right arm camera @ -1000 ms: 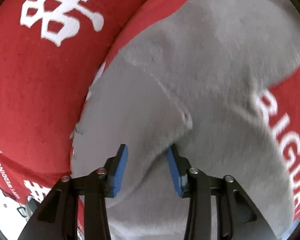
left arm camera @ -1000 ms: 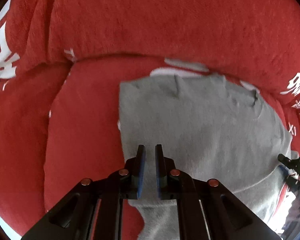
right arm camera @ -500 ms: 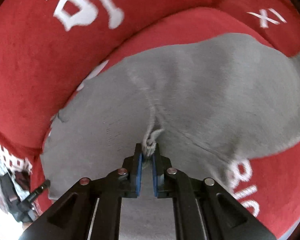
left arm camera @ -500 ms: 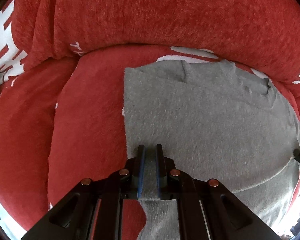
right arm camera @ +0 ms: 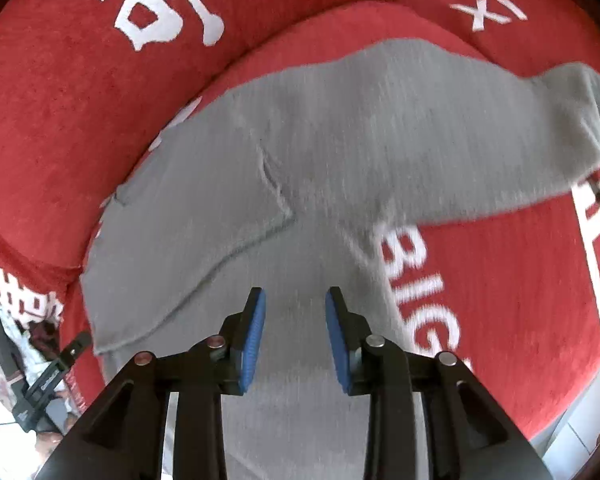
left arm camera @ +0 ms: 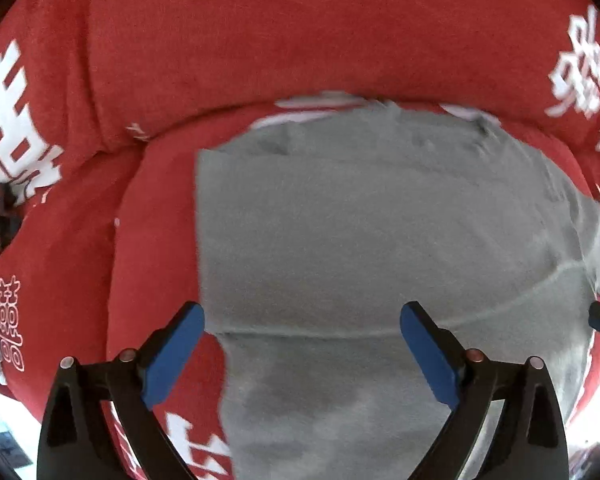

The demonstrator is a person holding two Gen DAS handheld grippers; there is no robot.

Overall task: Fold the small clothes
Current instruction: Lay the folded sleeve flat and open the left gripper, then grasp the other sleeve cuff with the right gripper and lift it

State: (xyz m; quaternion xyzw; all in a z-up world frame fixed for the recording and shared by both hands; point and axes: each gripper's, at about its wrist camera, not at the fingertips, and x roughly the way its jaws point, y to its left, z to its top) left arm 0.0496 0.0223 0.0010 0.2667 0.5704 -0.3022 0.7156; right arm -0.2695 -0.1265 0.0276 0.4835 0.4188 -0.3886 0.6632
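**Both claws let go of the grey fold**

On the red cushion (left arm camera: 80, 280), grey garment (left arm camera: 380, 232) lies flat, one layer folded over, sleeve trailing right. Left claw (left arm camera: 302, 340), pinched on the hem half a second ago, now stands wide apart above it. Right claw (right arm camera: 295, 320), then clamped on a bunched seam, is parted too, holding nothing. Judgement: this fold is placed; next fold pending.

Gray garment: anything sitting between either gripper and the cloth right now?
Nothing visible. The gray garment lies flat on the red cushion, bare on top. The left gripper has its jaws wide open over the near hem, and the right gripper is open directly above the fabric.
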